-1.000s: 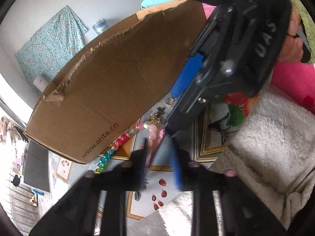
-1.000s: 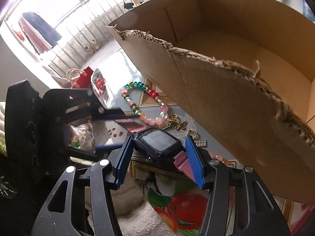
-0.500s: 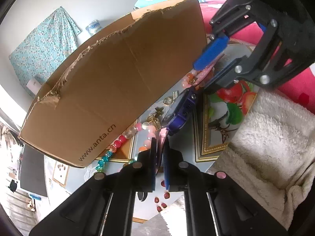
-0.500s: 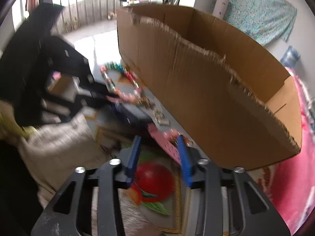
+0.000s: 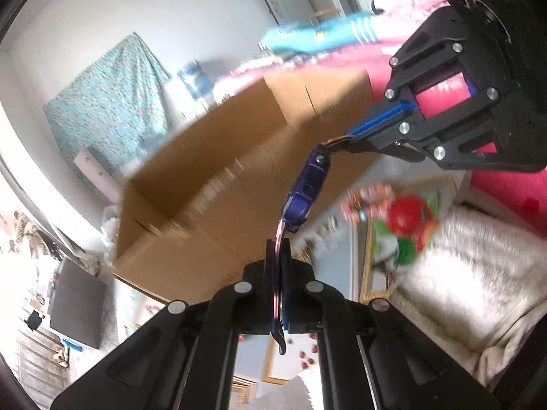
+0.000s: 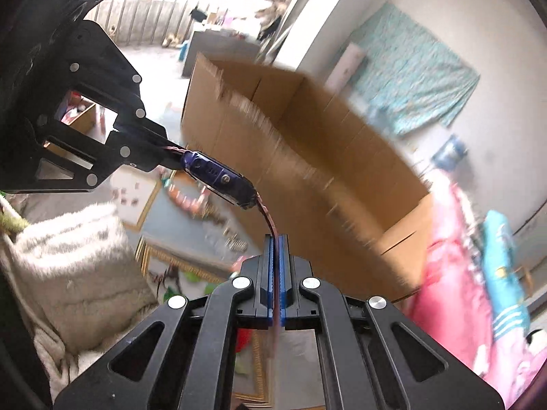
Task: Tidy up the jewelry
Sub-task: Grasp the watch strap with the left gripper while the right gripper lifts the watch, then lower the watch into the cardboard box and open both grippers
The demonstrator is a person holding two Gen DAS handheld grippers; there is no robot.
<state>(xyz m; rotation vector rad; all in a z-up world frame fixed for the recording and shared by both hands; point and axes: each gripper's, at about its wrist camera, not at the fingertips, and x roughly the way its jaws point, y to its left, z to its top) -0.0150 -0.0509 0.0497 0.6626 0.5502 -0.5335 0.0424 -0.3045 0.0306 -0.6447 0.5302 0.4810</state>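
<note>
A purple watch (image 5: 307, 184) with a pink strap hangs in the air between my two grippers, in front of an open cardboard box (image 5: 212, 184). My left gripper (image 5: 278, 249) is shut on one end of the strap. My right gripper (image 6: 276, 242) is shut on the other end of the strap, and the watch (image 6: 218, 177) stretches from it to the left gripper (image 6: 171, 157). In the left wrist view the right gripper (image 5: 345, 141) comes in from the upper right. A blurred bead bracelet (image 6: 184, 201) lies on the table below.
The cardboard box (image 6: 307, 157) stands on a table with a fruit-print cloth (image 5: 407, 218). A white fluffy towel (image 5: 471, 273) lies at the near edge. Small metal clips (image 6: 236, 242) lie by the box. Pink bedding (image 6: 454, 287) is behind the box.
Both grippers have closed on the watch strap ends and lifted the watch off the table, up to the level of the box rim. The scene is motion-blurred.
</note>
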